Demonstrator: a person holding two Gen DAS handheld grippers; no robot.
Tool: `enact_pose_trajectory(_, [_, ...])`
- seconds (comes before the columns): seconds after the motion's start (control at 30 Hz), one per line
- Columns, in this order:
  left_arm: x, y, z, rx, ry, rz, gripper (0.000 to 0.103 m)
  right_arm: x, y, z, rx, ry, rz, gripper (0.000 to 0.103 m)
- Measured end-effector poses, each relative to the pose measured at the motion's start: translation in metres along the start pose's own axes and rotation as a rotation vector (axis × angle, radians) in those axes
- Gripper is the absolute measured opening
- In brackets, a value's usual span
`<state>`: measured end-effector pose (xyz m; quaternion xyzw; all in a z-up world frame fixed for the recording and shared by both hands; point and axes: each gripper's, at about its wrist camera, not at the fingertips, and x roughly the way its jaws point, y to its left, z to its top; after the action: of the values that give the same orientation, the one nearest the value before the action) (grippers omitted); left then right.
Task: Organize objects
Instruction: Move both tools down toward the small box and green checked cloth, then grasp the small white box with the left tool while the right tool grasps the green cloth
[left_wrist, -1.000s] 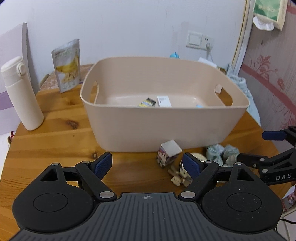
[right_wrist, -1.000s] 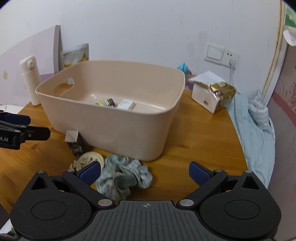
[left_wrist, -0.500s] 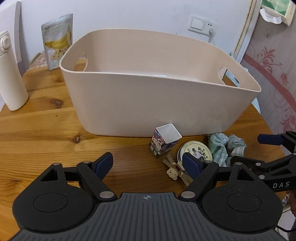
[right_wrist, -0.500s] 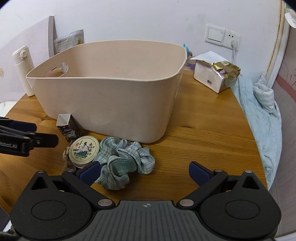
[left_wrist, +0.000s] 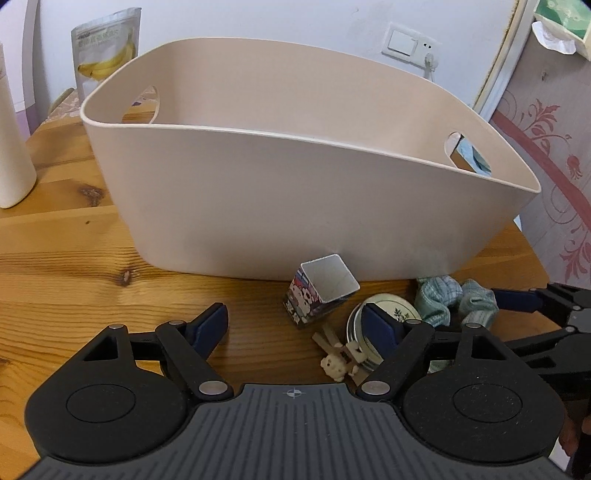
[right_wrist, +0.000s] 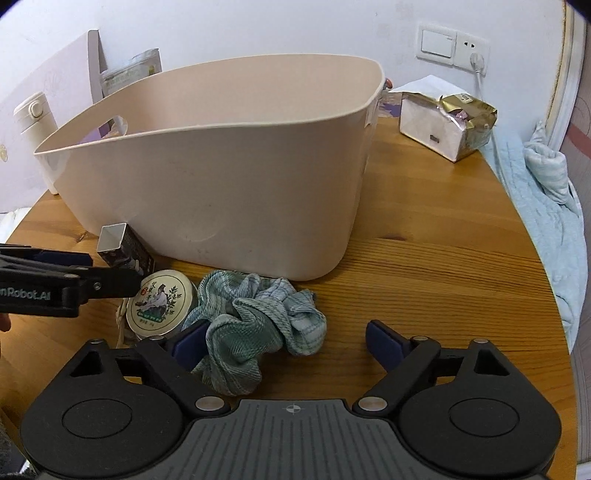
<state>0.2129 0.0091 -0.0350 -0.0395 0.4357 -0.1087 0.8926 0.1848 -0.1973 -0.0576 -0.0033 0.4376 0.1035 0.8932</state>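
Observation:
A large beige tub (left_wrist: 295, 203) (right_wrist: 240, 184) stands on the round wooden table (right_wrist: 424, 266). Small items lie in front of it: a little printed carton (left_wrist: 317, 291) (right_wrist: 123, 247), a round tin (left_wrist: 388, 314) (right_wrist: 160, 299), wooden bear clips (left_wrist: 340, 358) and a crumpled green-and-blue cloth (right_wrist: 258, 317) (left_wrist: 443, 299). My left gripper (left_wrist: 295, 321) is open just short of the carton, with its right finger over the tin. My right gripper (right_wrist: 286, 334) hangs over the cloth, jaws closing; the cloth lies between them against the left pad only.
A white bottle (right_wrist: 37, 114) and a banana snack pouch (left_wrist: 107, 55) stand behind the tub on the left. A white box with a gold foil bag (right_wrist: 443, 122) sits at the back right. Pale blue bedding (right_wrist: 546, 206) lies past the table's right edge.
Both grippers have sunk and come nearer the items in front of the tub, whose inside is now hidden. The right jaws have narrowed around the cloth.

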Motion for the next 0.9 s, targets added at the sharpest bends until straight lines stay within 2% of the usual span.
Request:
enact_pose_trajectory(0.1, [0.003, -0.001, 0.002, 0.003, -0.013, -0.001, 0.08, 0.003, 0.002, 0.0, -0.019, -0.002, -0.008, 0.09])
enact_pose_trajectory(0.27, [0.006, -0.004, 0.009, 0.011, -0.017, -0.018, 0.069, 0.004, 0.004, 0.002, -0.04, -0.004, -0.015, 0.085])
enact_pose_trajectory(0.37, [0.009, -0.003, 0.013, 0.002, -0.007, -0.007, 0.056, 0.004, 0.006, 0.004, -0.054, -0.004, -0.019, 0.079])
enact_pose_trajectory(0.47, [0.013, -0.001, 0.012, 0.004, 0.008, -0.009, 0.053, 0.004, 0.009, 0.005, -0.059, -0.006, -0.019, 0.073])
enact_pose_trajectory(0.6, [0.012, -0.004, 0.01, 0.045, -0.003, 0.006, 0.044, 0.003, 0.011, 0.006, -0.067, -0.007, -0.015, 0.063])
enact_pose_trajectory(0.67, [0.012, -0.003, 0.01, 0.037, 0.0, -0.006, 0.031, 0.003, 0.012, 0.007, -0.069, -0.005, -0.01, 0.057])
enact_pose_trajectory(0.73, [0.013, -0.002, 0.01, 0.04, 0.003, -0.016, 0.025, 0.002, 0.014, 0.007, -0.073, -0.004, -0.009, 0.048])
enact_pose_trajectory(0.9, [0.011, 0.001, 0.009, 0.045, -0.004, -0.021, 0.024, -0.003, 0.018, 0.004, -0.09, -0.007, -0.012, 0.038])
